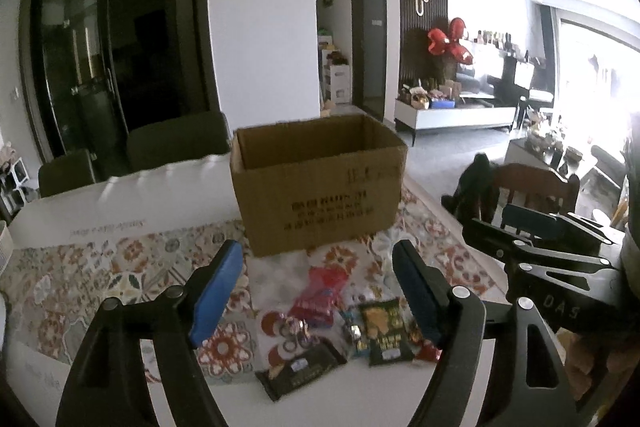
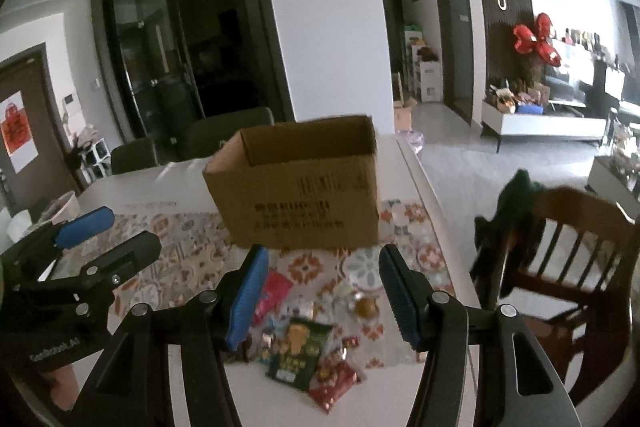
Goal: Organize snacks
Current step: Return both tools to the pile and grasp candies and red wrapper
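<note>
An open cardboard box [image 1: 320, 187] [image 2: 300, 187] stands upright on the table, just behind a loose pile of snacks. The pile holds a pink packet [image 1: 320, 291] [image 2: 272, 291], a green chip bag [image 1: 386, 331] [image 2: 300, 351], a dark bar packet [image 1: 302, 367], a red packet [image 2: 334, 379] and small wrapped sweets [image 1: 294, 331]. My left gripper [image 1: 317, 251] [image 2: 116, 231] hovers open above the pile with nothing between its blue pads. My right gripper [image 2: 324, 251] [image 1: 504, 223] hangs beside it on the right, also open and holding nothing. The box's floor is hidden.
A flowered cloth [image 1: 100, 279] covers the near part of the white table. A wooden chair [image 2: 560, 247] with a dark garment [image 2: 504, 227] draped on it stands at the table's right edge. Dark green chairs [image 1: 176, 143] line the far side.
</note>
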Demonstrator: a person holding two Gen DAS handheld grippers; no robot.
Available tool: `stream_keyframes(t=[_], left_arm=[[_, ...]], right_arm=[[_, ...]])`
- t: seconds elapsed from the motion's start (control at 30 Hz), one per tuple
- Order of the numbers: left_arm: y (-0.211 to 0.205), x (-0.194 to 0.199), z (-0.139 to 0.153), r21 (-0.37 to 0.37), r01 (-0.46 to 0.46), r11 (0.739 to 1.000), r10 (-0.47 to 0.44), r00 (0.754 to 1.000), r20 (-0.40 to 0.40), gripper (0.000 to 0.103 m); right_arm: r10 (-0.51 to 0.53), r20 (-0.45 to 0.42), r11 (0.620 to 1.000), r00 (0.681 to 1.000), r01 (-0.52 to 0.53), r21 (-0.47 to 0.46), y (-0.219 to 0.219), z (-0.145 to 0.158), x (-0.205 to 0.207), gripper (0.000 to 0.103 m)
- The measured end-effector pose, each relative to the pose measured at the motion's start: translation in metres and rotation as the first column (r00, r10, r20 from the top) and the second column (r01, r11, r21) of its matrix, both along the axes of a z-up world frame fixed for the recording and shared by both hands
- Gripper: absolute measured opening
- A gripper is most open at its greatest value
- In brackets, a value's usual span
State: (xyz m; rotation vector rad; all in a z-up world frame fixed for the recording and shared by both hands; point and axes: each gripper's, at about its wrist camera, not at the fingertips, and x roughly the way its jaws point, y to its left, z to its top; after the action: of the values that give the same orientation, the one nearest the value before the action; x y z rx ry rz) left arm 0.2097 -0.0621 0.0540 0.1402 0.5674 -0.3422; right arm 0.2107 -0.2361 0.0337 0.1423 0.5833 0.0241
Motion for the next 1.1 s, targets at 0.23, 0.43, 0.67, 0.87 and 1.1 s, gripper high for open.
stream_keyframes(t=[0.23,0.43,0.67,0.87,1.1], left_arm=[[0.0,-0.011,-0.03,0.023,0.021,1.0,-0.02,0.999,-0.046,0.077],[-0.004,-0.011,-0.056,0.033,0.048,0.998,-0.045,0.995,-0.09,0.077],[-0.005,0.002,-0.087,0.032,0.073,0.997,-0.067,0.985,-0.162,0.071],[-0.011,0.012,-0.109,0.017,0.104,0.994,-0.098,0.971,-0.219,0.061],[-0.019,0.028,-0.129,0.003,0.11,0.994,-0.104,0.952,-0.286,0.053]], right_arm=[[-0.024,-0.076,0.999,0.997,0.026,0.02,0.0,-0.031,-0.014,0.059],[-0.038,-0.152,0.998,0.988,0.045,0.041,0.0,-0.059,-0.02,0.059],[-0.053,-0.239,0.993,0.97,0.077,0.091,-0.001,-0.088,-0.017,0.058],[-0.069,-0.289,0.987,0.955,0.107,0.118,-0.001,-0.108,-0.013,0.058],[-0.067,-0.329,0.983,0.942,0.118,0.14,0.001,-0.123,-0.007,0.054]])
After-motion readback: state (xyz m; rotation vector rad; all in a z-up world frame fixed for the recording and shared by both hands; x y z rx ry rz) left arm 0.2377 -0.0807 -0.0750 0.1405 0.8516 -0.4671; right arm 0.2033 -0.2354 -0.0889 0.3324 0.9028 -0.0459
